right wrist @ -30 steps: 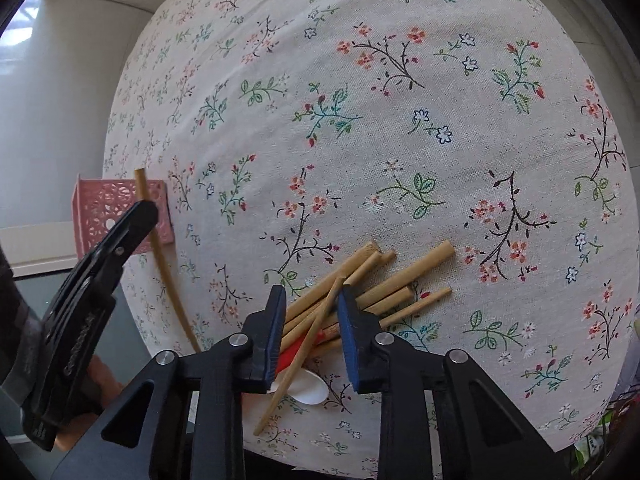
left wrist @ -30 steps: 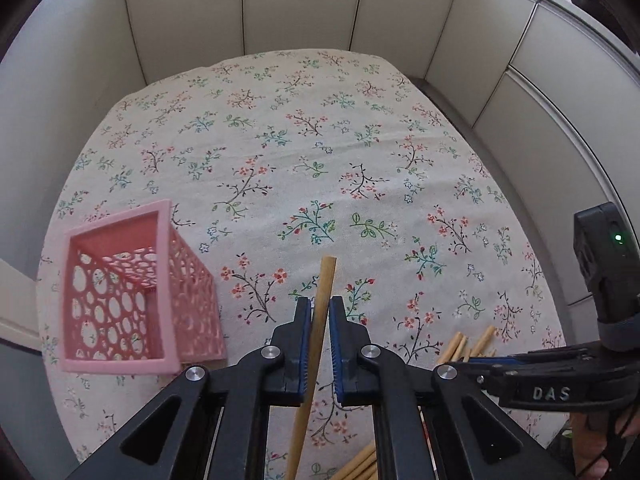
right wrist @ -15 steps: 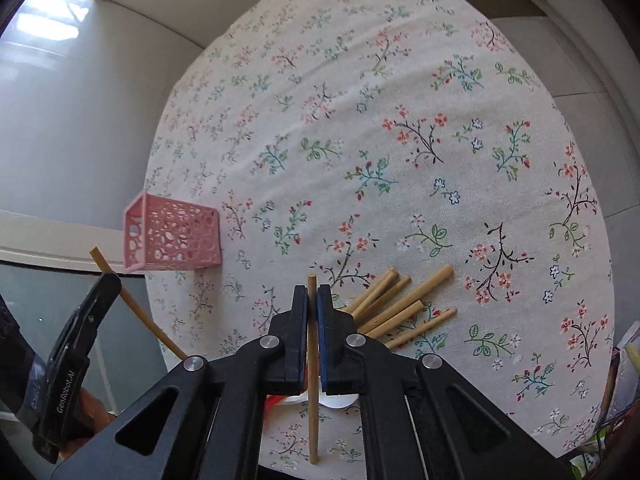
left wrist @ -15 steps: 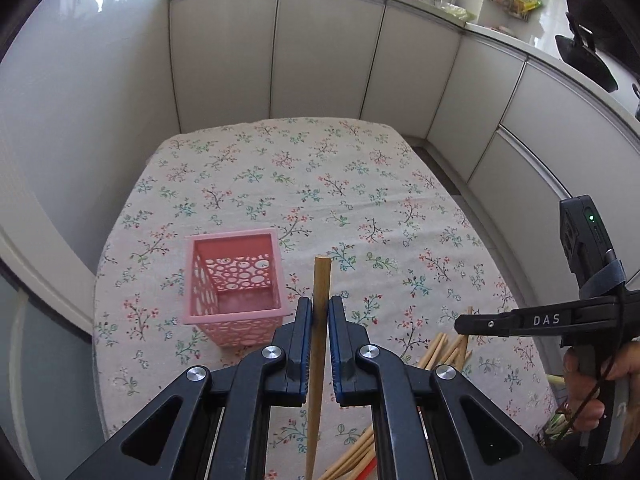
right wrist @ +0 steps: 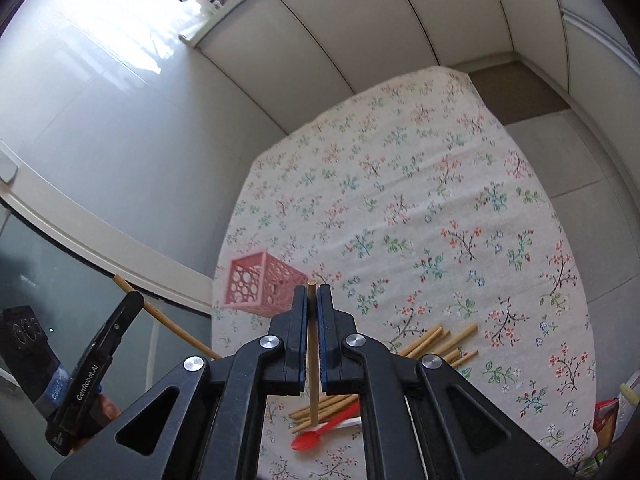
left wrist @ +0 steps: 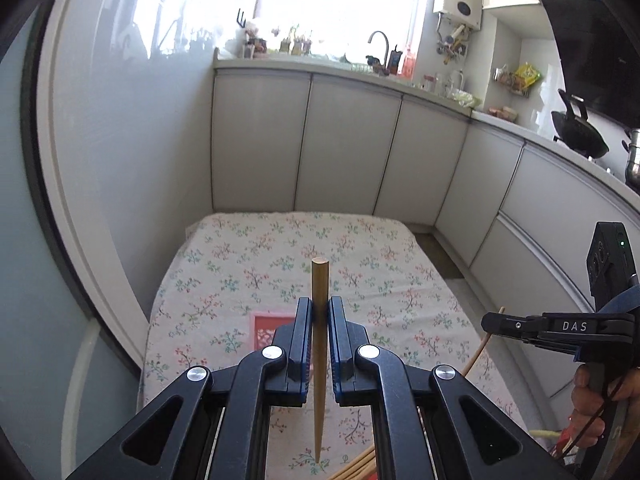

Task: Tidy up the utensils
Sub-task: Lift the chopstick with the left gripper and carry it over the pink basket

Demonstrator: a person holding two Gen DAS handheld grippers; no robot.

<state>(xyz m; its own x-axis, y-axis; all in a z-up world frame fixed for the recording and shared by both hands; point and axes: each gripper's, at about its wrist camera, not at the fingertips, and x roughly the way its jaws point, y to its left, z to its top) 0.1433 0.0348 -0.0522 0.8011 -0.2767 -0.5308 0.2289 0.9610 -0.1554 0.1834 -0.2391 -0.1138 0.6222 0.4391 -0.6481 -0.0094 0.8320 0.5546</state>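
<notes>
Utensils: bamboo chopsticks and a red spoon, mostly lying loose on the floral-clothed counter.
Left claw: gripping one chopstick between narrow jaws, blunt end pointing up and forward, thin tip hanging down toward the cloth.
Right claw: clamping a second chopstick upright, its lower end hanging above the loose pile.
Pink basket: standing on the near-left part of the counter; in the left wrist view only a strip of its rim is showing just behind the left claw.
Basket contents: appearing empty through the perforated wall, though the interior is not fully visible.
Loose pile: several chopsticks lying fanned out near the counter's front edge, with the red spoon and a white utensil partly hidden under the right claw.
Position of carried sticks: both are being held clear of the cloth; the left claw's stick is sitting nearly over the basket, the right claw's stick is apart from it, to its right.
Progress: judged early; nothing is visibly deposited in the basket.
Remaining: both held chopsticks need dropping in, then the pile and spoons need collecting.
Risk: thin sticks are pinched off-centre, so either could be pivoting in the jaws during lowering.
</notes>
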